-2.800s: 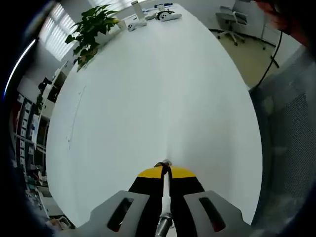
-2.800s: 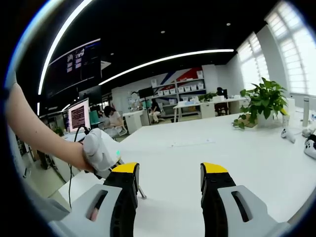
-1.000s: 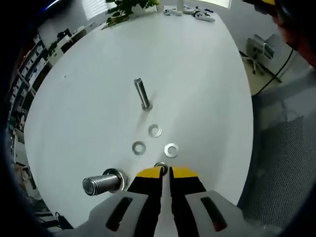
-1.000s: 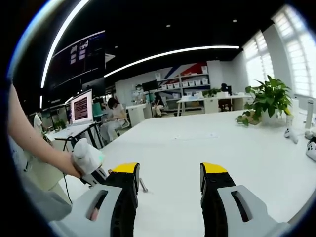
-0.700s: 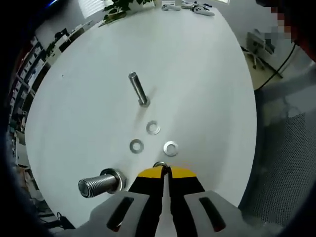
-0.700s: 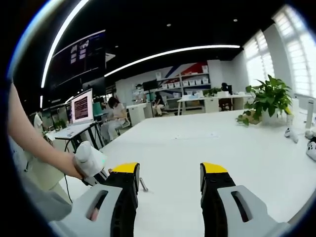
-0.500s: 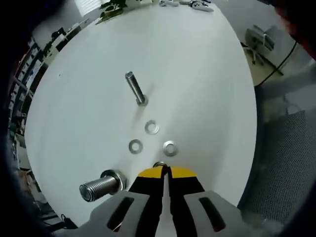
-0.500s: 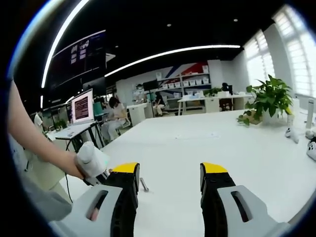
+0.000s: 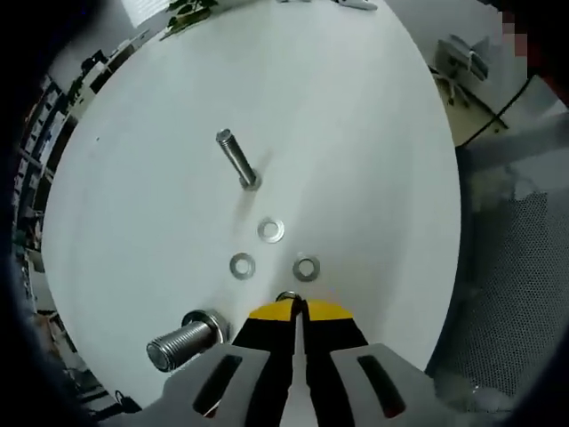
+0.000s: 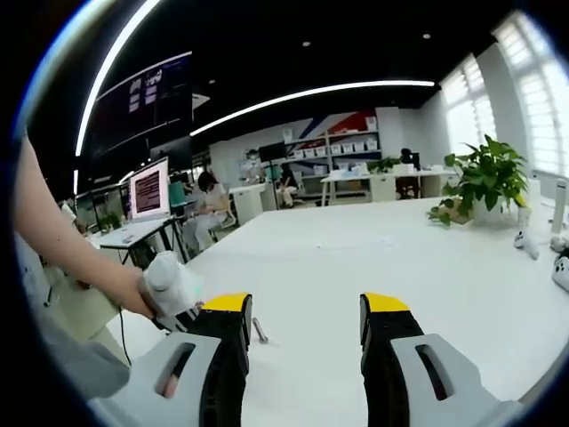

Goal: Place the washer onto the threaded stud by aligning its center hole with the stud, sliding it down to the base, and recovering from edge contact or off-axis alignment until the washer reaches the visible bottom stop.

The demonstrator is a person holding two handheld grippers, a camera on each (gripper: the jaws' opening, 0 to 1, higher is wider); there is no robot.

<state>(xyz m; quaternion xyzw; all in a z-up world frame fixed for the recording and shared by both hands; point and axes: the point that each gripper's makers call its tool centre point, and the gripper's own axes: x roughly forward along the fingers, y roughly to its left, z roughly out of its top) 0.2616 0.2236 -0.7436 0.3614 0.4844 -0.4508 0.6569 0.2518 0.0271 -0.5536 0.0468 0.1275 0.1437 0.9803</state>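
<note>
My left gripper (image 9: 294, 307) is shut on a small metal washer (image 9: 287, 295), whose rim peeks out above the yellow jaw tips. Farther ahead on the white table (image 9: 356, 142) a slim threaded stud (image 9: 236, 160) stands up, leaning away to the left in the view. Between it and my jaws lie three loose washers (image 9: 271, 230), flat on the table. My right gripper (image 10: 307, 311) is open with nothing between its jaws. In the right gripper view a hand holds the left gripper (image 10: 171, 283) at the left, and a thin stud (image 10: 258, 331) stands just beside my left jaw.
A thick threaded bolt (image 9: 182, 338) with a washer at its base stands at the lower left, close to my left gripper. The table edge (image 9: 449, 222) runs down the right, with grey floor beyond. A potted plant (image 10: 480, 182) stands at the far right of the table.
The left gripper view has tipped down from bare table to the stud and washers, and has since drifted slightly. The held washer stays in the jaws. The right gripper has stayed put.
</note>
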